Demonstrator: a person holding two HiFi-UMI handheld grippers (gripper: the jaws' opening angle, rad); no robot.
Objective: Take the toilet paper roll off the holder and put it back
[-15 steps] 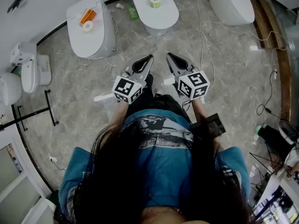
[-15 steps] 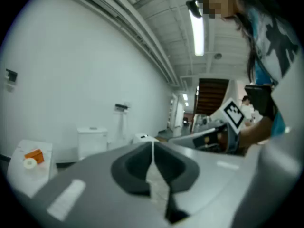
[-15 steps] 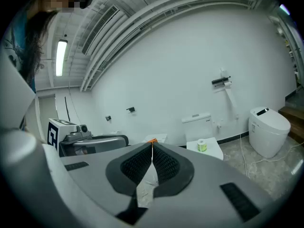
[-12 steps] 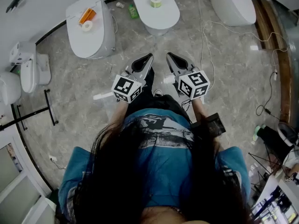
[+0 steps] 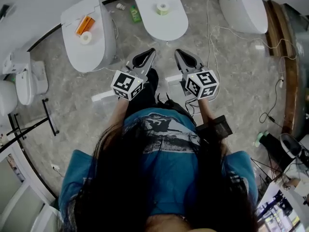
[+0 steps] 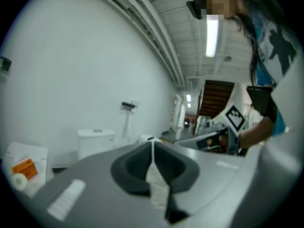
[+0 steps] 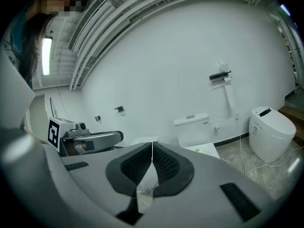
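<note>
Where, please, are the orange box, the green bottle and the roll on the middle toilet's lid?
orange box (image 5: 83,25): head view, middle of its top face.
green bottle (image 5: 134,14): head view, middle of its body.
roll (image 5: 162,7): head view, centre of its upper end.

Bright, even light from a ceiling strip lamp (image 6: 212,34); gripper views fisheye-warped with dark corners

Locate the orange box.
Head view, upper left: the orange box lies on the left toilet's closed lid, beside a small white roll.
</note>
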